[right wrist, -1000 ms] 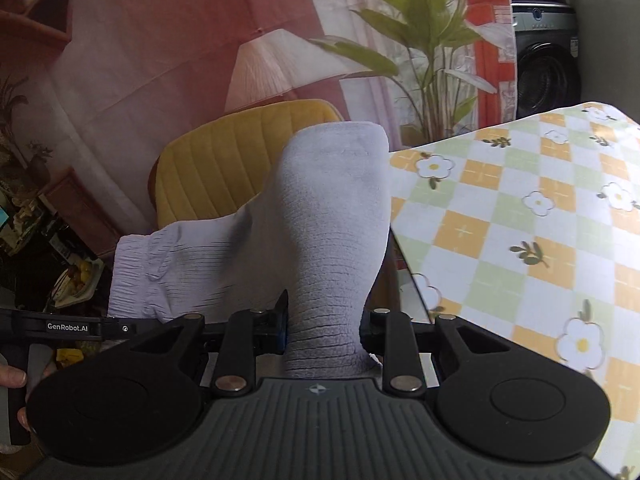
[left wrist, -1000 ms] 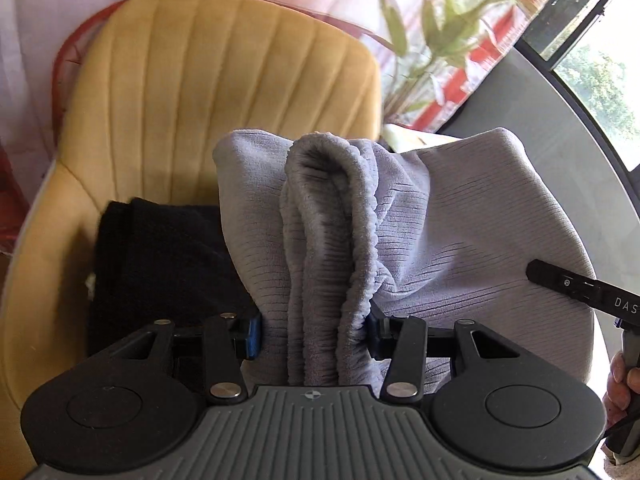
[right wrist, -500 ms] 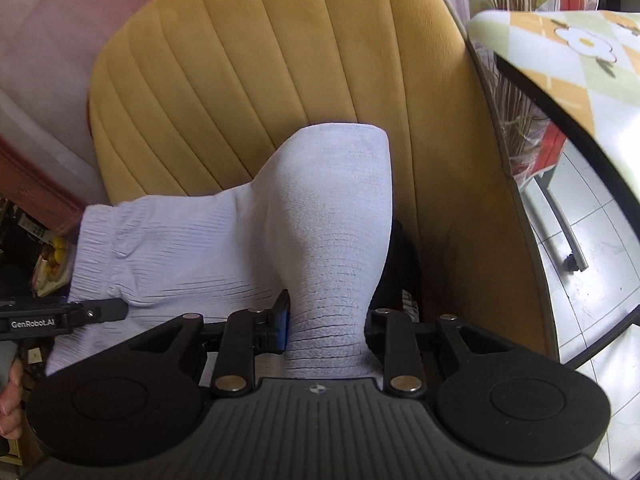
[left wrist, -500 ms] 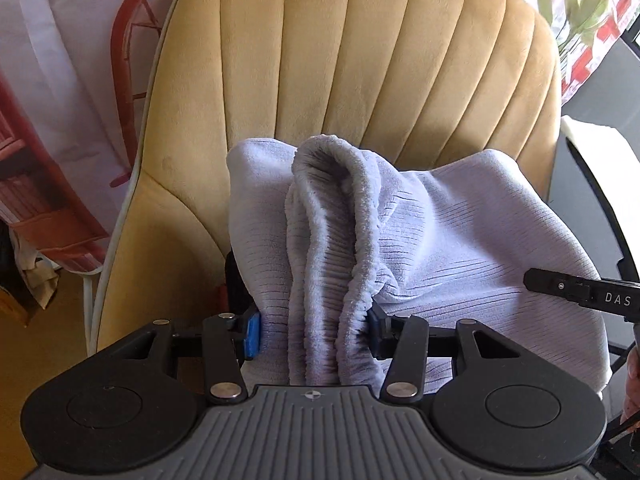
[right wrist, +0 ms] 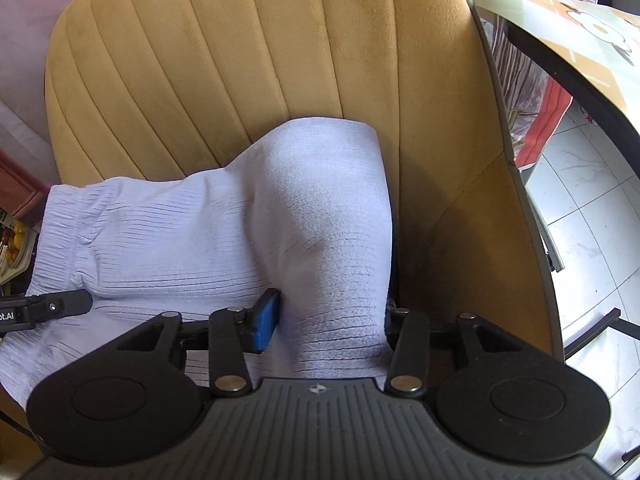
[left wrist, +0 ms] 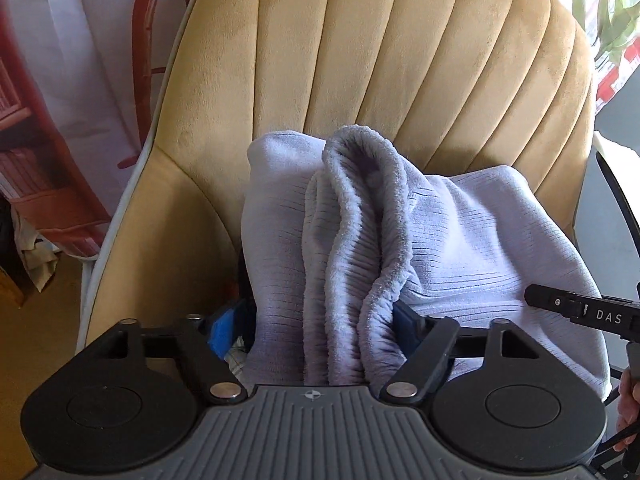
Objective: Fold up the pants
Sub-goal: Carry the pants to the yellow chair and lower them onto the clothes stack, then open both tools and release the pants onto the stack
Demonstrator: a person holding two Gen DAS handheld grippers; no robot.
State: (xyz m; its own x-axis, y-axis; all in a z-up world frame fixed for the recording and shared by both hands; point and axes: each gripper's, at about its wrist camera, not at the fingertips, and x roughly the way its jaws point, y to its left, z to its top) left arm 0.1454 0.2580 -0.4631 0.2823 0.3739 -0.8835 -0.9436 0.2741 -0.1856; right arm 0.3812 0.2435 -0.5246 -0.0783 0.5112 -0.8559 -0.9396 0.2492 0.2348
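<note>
The light lilac ribbed pants (left wrist: 460, 240) lie folded on the seat of a mustard yellow chair (left wrist: 360, 60), their bunched waistband standing up in the middle. My left gripper (left wrist: 316, 324) straddles that bunched edge and its jaws are opening; the blue left pad stands clear of the cloth. In the right wrist view the pants (right wrist: 180, 240) form a thick fold, and my right gripper (right wrist: 330, 316) has this fold between its jaws, which are also opening and no longer pinch it. Each gripper shows in the other's view, the right gripper (left wrist: 580, 312) and the left gripper (right wrist: 44, 306).
The chair back (right wrist: 240, 60) rises close behind the pants. A table with a flowered cloth (right wrist: 580, 32) juts in at the upper right over a white tiled floor (right wrist: 580, 200). A red frame (left wrist: 148, 40) and curtain stand left of the chair. Something dark lies under the pants (left wrist: 242, 276).
Both grippers came down with the pants onto the chair seat, covering the dark clothes there. Since half a second ago both pairs of jaws have spread wider off the cloth.
</note>
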